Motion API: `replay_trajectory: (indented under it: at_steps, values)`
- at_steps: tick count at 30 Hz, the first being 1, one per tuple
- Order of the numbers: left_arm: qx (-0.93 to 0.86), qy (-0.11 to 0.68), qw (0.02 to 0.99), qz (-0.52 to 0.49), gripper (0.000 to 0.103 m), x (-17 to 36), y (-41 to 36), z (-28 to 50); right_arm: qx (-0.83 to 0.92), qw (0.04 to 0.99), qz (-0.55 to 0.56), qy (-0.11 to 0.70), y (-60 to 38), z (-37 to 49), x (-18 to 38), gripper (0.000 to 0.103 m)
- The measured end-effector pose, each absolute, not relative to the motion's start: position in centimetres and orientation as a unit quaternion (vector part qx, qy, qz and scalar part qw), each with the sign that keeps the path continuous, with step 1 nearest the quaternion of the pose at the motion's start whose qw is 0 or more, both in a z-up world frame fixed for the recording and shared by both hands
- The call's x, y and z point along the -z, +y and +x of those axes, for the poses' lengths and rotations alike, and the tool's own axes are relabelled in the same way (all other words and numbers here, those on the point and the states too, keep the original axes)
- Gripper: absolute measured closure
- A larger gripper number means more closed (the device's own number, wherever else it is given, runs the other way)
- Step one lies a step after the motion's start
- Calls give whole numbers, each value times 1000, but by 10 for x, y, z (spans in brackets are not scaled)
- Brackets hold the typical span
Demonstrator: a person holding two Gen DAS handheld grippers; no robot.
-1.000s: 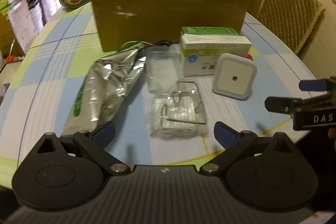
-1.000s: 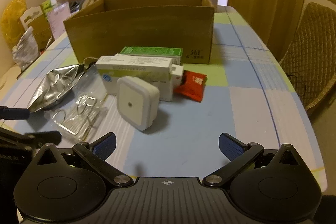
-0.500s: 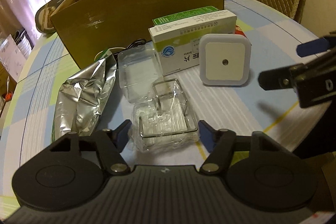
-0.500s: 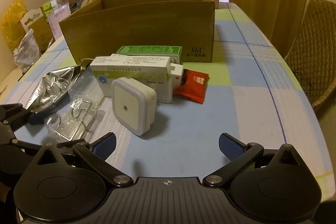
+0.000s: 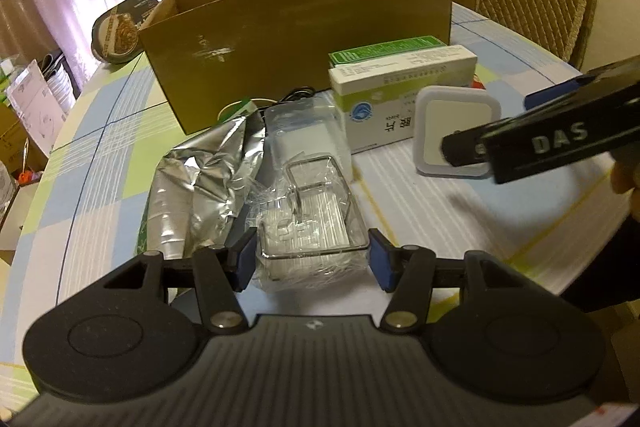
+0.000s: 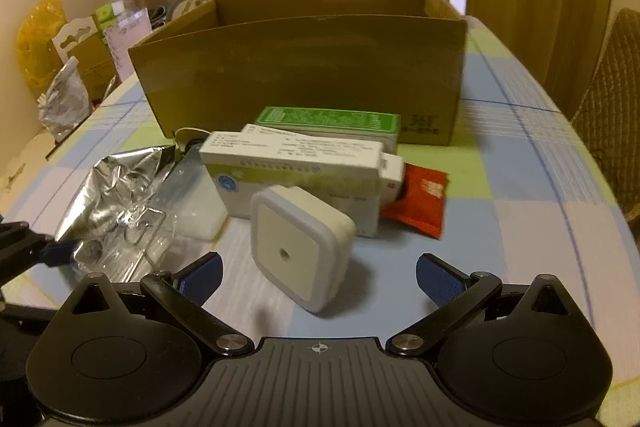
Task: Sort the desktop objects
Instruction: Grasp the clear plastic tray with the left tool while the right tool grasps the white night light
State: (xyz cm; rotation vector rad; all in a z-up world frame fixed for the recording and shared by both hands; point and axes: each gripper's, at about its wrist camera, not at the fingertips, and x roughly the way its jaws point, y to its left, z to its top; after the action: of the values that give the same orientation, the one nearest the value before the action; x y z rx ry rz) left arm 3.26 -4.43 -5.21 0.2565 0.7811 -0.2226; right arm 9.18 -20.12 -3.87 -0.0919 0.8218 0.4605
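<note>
In the lower centre of the left wrist view, the left gripper has its blue-padded fingers set on either side of a clear plastic packet holding bent metal wire hooks; the pads sit just at the packet's edges, and whether they press it cannot be told. Left of the packet lies a crumpled silver foil pouch, and just above it a flat clear plastic case. At centre right stands a white square night light with a small round sensor, partly hidden by the right gripper entering from the right edge. In the right wrist view that gripper is spread wide, its pads apart on both sides of the night light without touching it. Behind stand a white-and-green medicine carton, a green-topped box and a red sachet. An open brown cardboard box fills the upper centre on the checked tablecloth.
</note>
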Motion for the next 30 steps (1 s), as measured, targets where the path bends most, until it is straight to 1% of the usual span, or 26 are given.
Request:
replay_trajectory:
  at_steps: [2,3,4,8,15,22,30]
  values:
    - [108,379,911,119,51,51,-42,33,-221,889,-49,399,-195,96,42,8]
    - [109,379,911,117,51,52,-41,33,-222,886,-54,404,-192,98,44,15]
    - [110,379,911,115,51,52,-41,33,-221,884,-60,408,-189,99,46,16]
    - [113,380,912,108,51,53,-40,33,-201,886,-83,409,-190,104,51,17]
    - [115,383,912,94,51,56,-38,33,-146,898,-93,404,-221,107,49,17]
    - [113,382,913,85,51,55,-35,34,-163,900,-49,402,-214,96,42,16]
    - [113,381,914,78,51,56,-32,34,-135,900,-14,415,-186,112,53,16]
